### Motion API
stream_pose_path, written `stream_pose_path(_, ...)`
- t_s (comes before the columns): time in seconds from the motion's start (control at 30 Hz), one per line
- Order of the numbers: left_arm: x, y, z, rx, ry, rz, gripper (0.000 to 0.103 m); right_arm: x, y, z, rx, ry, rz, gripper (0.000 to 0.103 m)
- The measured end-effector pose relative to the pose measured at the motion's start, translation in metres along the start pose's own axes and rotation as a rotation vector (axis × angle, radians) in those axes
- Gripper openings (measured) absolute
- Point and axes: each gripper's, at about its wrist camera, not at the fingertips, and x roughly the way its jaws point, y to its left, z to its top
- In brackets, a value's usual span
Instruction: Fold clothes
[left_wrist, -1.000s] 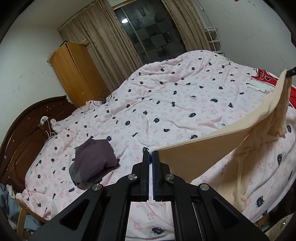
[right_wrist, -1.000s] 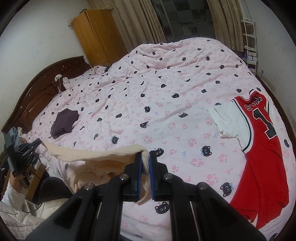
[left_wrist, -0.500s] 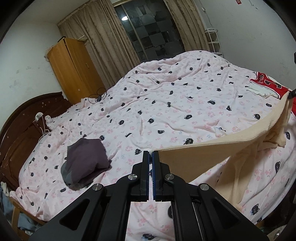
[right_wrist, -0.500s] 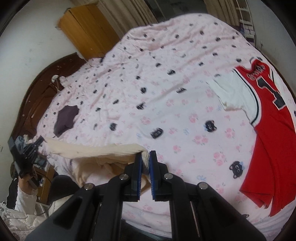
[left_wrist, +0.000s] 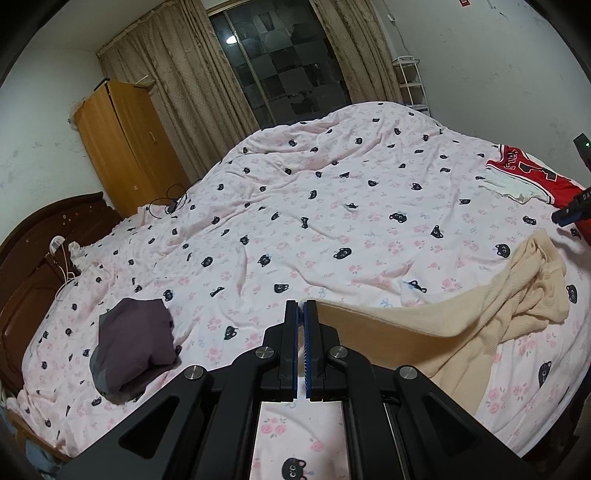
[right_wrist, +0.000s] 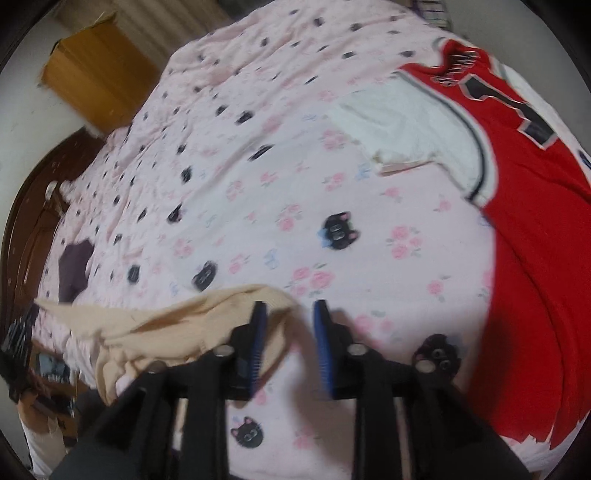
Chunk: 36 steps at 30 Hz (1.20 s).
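A cream ribbed garment (left_wrist: 461, 314) lies crumpled on the near right of the bed, one edge held up by my left gripper (left_wrist: 303, 308), which is shut on it. In the right wrist view the same cream garment (right_wrist: 173, 328) rests on the bedspread just left of my right gripper (right_wrist: 290, 314), whose blue-padded jaws stand open with a fold of cloth lying by the left pad. The right gripper's tip (left_wrist: 570, 214) shows at the far right of the left wrist view, apart from the cloth.
A red and white jersey (right_wrist: 517, 206) lies spread on the right of the pink cat-print bedspread (left_wrist: 314, 221). A folded dark purple garment (left_wrist: 135, 341) sits near the left. A wooden wardrobe (left_wrist: 125, 147), curtains and a dark headboard (left_wrist: 33, 251) stand behind.
The right gripper has opened and let go of the cream garment, whose right end has dropped onto the bed. The left gripper has lowered, still holding its edge.
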Motion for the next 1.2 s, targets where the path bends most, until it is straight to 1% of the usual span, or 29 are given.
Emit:
stream_pose_path(0.03, 0.002, -0.003, 0.002, 0.002, 0.000, -0.002, 0.002, -0.001, -0.003, 0.000, 0.014, -0.005, 0.012, 0.049)
stream_pose_path(0.23, 0.004, -0.011, 0.004, 0.027, 0.001, -0.002, 0.002, -0.005, -0.018, -0.003, 0.095, -0.036, 0.084, 0.049)
stream_pose_path(0.33, 0.006, -0.011, 0.005, 0.023, 0.001, -0.006, 0.002, 0.008, -0.011, -0.005, 0.098, -0.007, 0.070, 0.049)
stream_pose_path(0.5, 0.005, -0.013, 0.005, 0.020, 0.001, -0.010, 0.002, 0.025, -0.042, -0.007, 0.312, 0.024, 0.123, 0.049)
stream_pose_path(0.57, 0.006, -0.013, 0.005, 0.020, 0.004, -0.010, 0.002, 0.031, -0.052, -0.009, 0.406, 0.026, 0.164, 0.049)
stream_pose_path(0.6, 0.007, -0.013, 0.005, 0.019, 0.004, -0.011, 0.002, 0.034, -0.058, -0.010, 0.453, 0.026, 0.186, 0.051)
stream_pose_path(0.67, 0.007, -0.014, 0.005, 0.019, 0.005, -0.013, 0.002, 0.038, -0.061, -0.009, 0.518, 0.025, 0.195, 0.062)
stream_pose_path(0.7, 0.008, -0.014, 0.005, 0.019, 0.005, -0.014, 0.002, 0.040, -0.060, -0.007, 0.532, 0.026, 0.191, 0.064)
stream_pose_path(0.77, 0.008, -0.015, 0.005, 0.022, 0.004, -0.014, 0.002, 0.044, -0.052, -0.003, 0.539, 0.036, 0.174, 0.064)
stream_pose_path(0.83, 0.008, -0.016, 0.005, 0.023, 0.003, -0.012, 0.002, 0.049, -0.042, 0.001, 0.525, 0.054, 0.137, 0.064)
stream_pose_path(0.93, 0.008, -0.016, 0.004, 0.020, 0.003, -0.012, 0.002, 0.061, -0.024, 0.007, 0.489, 0.090, 0.018, 0.064)
stream_pose_path(1.03, 0.009, -0.016, 0.002, 0.015, 0.006, -0.016, 0.002, 0.071, -0.015, 0.009, 0.469, 0.104, -0.063, 0.064)
stream_pose_path(1.1, 0.009, -0.016, 0.001, 0.013, 0.008, -0.019, 0.002, 0.076, -0.007, 0.011, 0.446, 0.106, -0.121, 0.061)
stream_pose_path(1.13, 0.009, -0.015, 0.000, 0.012, 0.009, -0.020, 0.002, 0.077, -0.007, 0.009, 0.439, 0.105, -0.135, 0.058)
stream_pose_path(1.17, 0.009, -0.015, 0.000, 0.010, 0.008, -0.021, 0.002, 0.077, -0.006, 0.008, 0.429, 0.105, -0.155, 0.052)
stream_pose_path(1.2, 0.009, -0.014, -0.001, 0.009, 0.008, -0.021, 0.002, 0.076, -0.008, 0.006, 0.423, 0.106, -0.164, 0.049)
